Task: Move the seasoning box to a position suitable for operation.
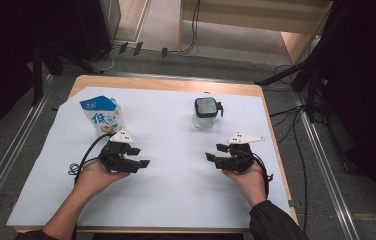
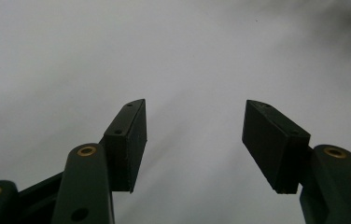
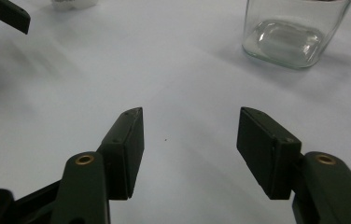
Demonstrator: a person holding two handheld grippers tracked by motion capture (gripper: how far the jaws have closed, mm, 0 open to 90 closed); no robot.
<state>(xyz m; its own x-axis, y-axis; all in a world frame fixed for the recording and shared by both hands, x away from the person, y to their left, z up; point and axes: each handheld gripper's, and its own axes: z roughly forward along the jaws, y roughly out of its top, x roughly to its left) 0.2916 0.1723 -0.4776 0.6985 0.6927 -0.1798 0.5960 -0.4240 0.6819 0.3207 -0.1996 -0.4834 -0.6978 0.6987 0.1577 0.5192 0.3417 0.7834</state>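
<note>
High view shows a wooden bench (image 1: 256, 91) covered by a large white paper sheet (image 1: 171, 170). The left hand-held gripper (image 1: 143, 157), black with a grey three-cornered plate on top, rests low over the sheet in the person's left hand (image 1: 95, 176), its jaws pointing toward the middle. Just behind it stands a blue and white printed pouch bag (image 1: 102, 114), upright, close to the gripper's plate but whether touching cannot be told. The right hand-held gripper (image 1: 213, 152), held in the right hand (image 1: 250, 179), mirrors it on the other side, jaws turned inward toward the left one; the two are well apart. Behind and slightly left of it stands a clear square glass jar with a black clip lid (image 1: 206, 113), apart from the gripper.

Left gripper view has both black jaws spread with nothing between them, bare white paper beyond. Right gripper view likewise has the jaws parted and empty over the sheet, with the jar's glass base (image 3: 288, 35) ahead at upper right.
</note>
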